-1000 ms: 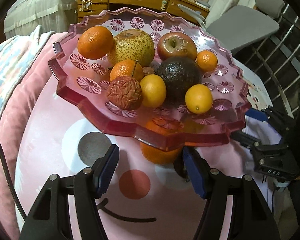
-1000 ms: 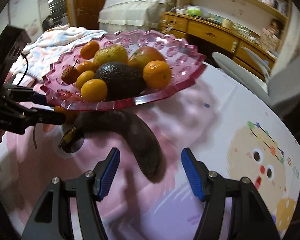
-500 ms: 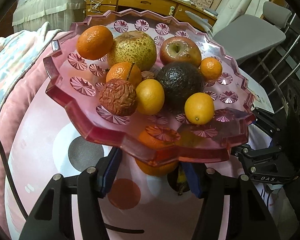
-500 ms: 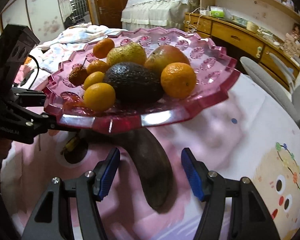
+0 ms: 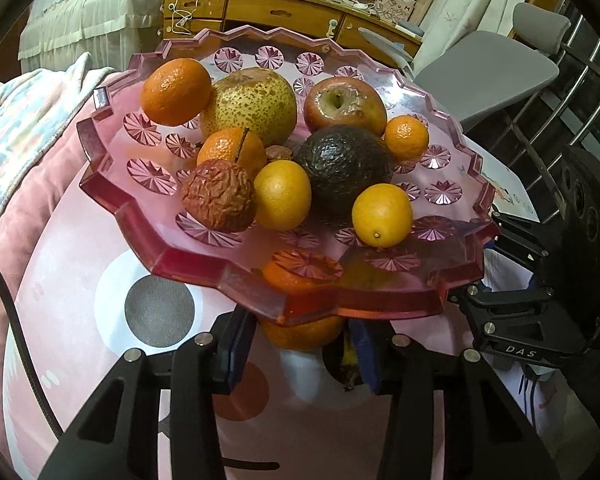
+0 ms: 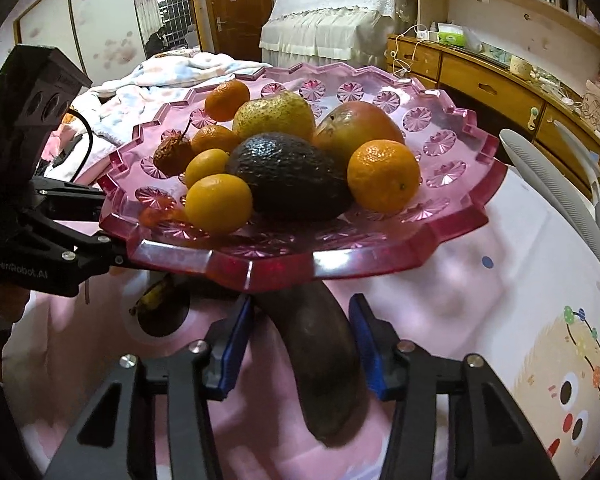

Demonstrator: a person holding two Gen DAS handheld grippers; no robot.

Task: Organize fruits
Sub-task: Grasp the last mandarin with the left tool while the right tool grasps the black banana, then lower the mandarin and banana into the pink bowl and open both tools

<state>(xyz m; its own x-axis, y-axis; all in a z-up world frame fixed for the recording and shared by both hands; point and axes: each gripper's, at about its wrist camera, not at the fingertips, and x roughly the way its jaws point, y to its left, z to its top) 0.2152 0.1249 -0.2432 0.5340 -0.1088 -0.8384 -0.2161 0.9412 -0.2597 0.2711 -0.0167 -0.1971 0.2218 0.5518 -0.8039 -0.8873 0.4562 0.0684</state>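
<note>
**A:** Left view first?

**B:** Slid forward under the near rim of the pink plate since a second ago. Left gripper narrowed, now flanking the loose orange at lower centre, beneath the rim. Pinching or just short of it? Cannot tell, hidden by the rim.

**A:** And the right view?

**B:** Same advance. Right gripper at bottom centre, spread but slightly narrower, straddling the dark banana on the cloth, not yet squeezing. Probably about to grab both strays and lift them onto the plate
</note>
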